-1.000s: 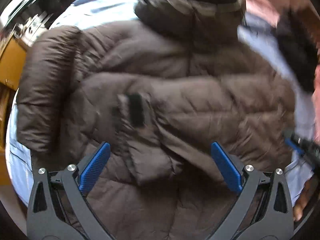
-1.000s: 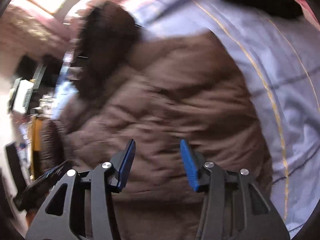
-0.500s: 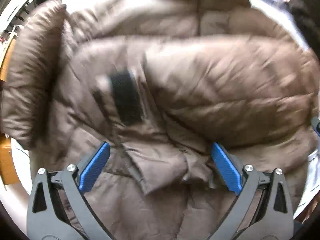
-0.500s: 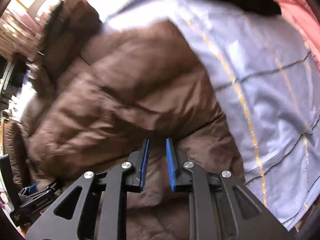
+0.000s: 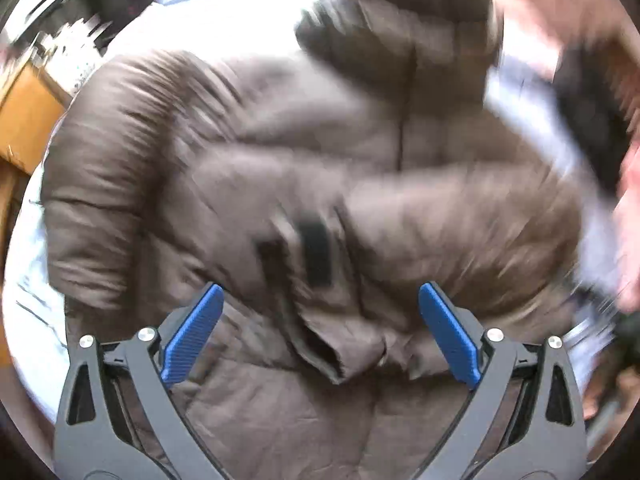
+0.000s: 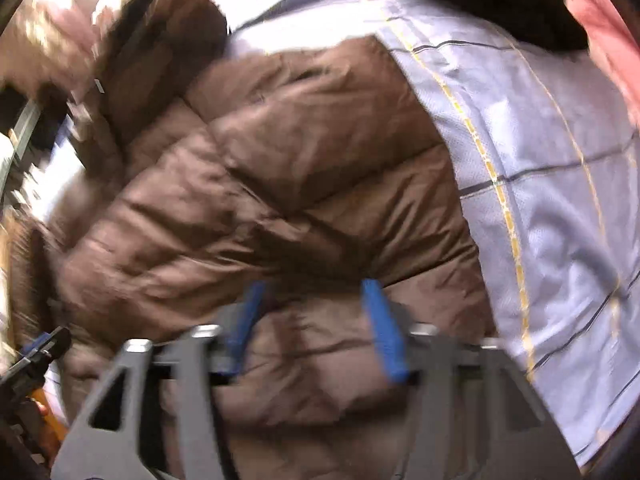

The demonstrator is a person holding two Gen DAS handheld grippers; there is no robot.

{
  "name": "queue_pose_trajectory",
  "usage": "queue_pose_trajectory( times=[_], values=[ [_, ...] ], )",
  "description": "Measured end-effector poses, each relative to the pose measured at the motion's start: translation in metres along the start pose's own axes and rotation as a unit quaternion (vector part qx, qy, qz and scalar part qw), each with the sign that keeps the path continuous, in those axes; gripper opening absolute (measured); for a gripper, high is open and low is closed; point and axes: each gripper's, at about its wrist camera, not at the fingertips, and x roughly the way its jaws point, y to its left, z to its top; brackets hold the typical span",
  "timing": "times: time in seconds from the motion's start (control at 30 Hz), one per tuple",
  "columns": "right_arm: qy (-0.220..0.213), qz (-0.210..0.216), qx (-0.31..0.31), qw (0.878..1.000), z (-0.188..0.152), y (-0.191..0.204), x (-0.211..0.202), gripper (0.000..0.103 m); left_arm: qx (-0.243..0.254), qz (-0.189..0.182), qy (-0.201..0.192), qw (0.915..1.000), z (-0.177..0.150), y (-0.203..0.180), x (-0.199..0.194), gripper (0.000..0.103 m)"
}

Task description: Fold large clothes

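Observation:
A brown quilted puffer jacket (image 5: 304,184) lies on a pale blue checked sheet, sleeves folded across its body and hood (image 5: 400,20) at the far end. It also fills the right wrist view (image 6: 288,200). My left gripper (image 5: 320,320) is open and empty above the jacket's lower part, near a sleeve cuff (image 5: 348,352) with a black tab (image 5: 314,252). My right gripper (image 6: 312,320) is open and empty above the jacket's right side. The left gripper shows at the left edge of the right wrist view (image 6: 36,352).
The blue checked sheet (image 6: 540,184) with yellow lines spreads to the right of the jacket. A black garment (image 6: 492,4) and pink fabric (image 6: 608,36) lie at the far right. Wooden furniture (image 5: 24,120) stands at the left.
My right gripper, nearly shut half a second ago, has opened. My left gripper stayed open and drew back, so the hood is in view again. Both views are motion-blurred.

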Motion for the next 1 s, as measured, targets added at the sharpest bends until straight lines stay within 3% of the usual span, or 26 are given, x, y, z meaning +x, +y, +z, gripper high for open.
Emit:
queue_pose_trajectory(
  times=[0.07,0.13,0.17,0.23,0.27,0.3,0.37,0.4,0.47,0.53,0.6,0.63,0.7,0.73,0.77,0.8,0.87,1.0],
  values=[
    [-0.001,0.034,0.034,0.999,-0.003,-0.005,-0.014,0.082,-0.077,-0.042,-0.042,0.9953,0.013,0.047,-0.034,0.101],
    [0.014,0.052,0.045,0.998,-0.009,-0.006,-0.019,0.082,-0.183,-0.082,-0.065,0.9776,0.023,0.105,-0.054,0.101],
    [0.022,0.06,0.049,0.997,-0.012,-0.006,-0.023,0.082,-0.244,-0.1,-0.062,0.9626,0.02,0.139,-0.056,0.101],
    [0.037,0.076,0.053,0.995,-0.019,0.0,-0.027,0.082,-0.367,-0.135,-0.03,0.9198,-0.002,0.206,-0.04,0.101],
    [0.042,0.082,0.049,0.995,-0.022,0.001,-0.029,0.082,-0.405,-0.151,-0.018,0.9014,-0.007,0.227,-0.028,0.101],
    [0.043,0.083,0.045,0.995,-0.025,0.006,-0.034,0.082,-0.462,-0.175,-0.001,0.8693,-0.02,0.256,-0.01,0.101],
    [0.048,0.079,0.034,0.995,-0.033,0.009,-0.038,0.082,-0.514,-0.183,0.022,0.8375,-0.036,0.283,0.014,0.101],
    [0.056,0.078,0.032,0.995,-0.038,0.01,-0.037,0.082,-0.527,-0.178,0.029,0.8304,-0.04,0.293,0.025,0.101],
    [0.074,0.09,0.042,0.992,-0.044,0.007,-0.035,0.082,-0.532,-0.178,0.031,0.8274,-0.037,0.303,0.037,0.101],
    [0.093,0.104,0.053,0.989,-0.046,0.003,-0.03,0.082,-0.528,-0.207,0.024,0.823,-0.031,0.308,0.054,0.101],
    [0.102,0.107,0.063,0.987,-0.049,0.0,-0.026,0.082,-0.533,-0.231,0.006,0.814,-0.028,0.317,0.06,0.101],
    [0.104,0.105,0.064,0.987,-0.05,0.0,-0.025,0.082,-0.543,-0.238,-0.007,0.8052,-0.03,0.322,0.063,0.1],
    [0.111,0.104,0.06,0.987,-0.05,0.0,-0.023,0.082,-0.553,-0.252,-0.019,0.7941,-0.031,0.326,0.071,0.074],
    [0.113,0.104,0.06,0.986,-0.051,-0.001,-0.022,0.082,-0.549,-0.278,-0.018,0.7878,-0.029,0.324,0.077,0.04],
    [0.115,0.103,0.06,0.986,-0.051,-0.001,-0.021,0.082,-0.548,-0.293,-0.018,0.7836,-0.028,0.325,0.08,0.024],
    [0.118,0.103,0.062,0.986,-0.05,-0.001,-0.019,0.082,-0.546,-0.301,-0.021,0.7817,-0.026,0.325,0.08,0.019],
    [0.123,0.105,0.065,0.985,-0.051,0.0,-0.017,0.082,-0.528,-0.298,-0.04,0.7943,-0.018,0.321,0.072,0.008],
    [0.129,0.105,0.057,0.984,-0.053,0.006,-0.014,0.082,-0.51,-0.309,-0.119,0.7936,0.006,0.319,0.025,0.007]
  ],
)
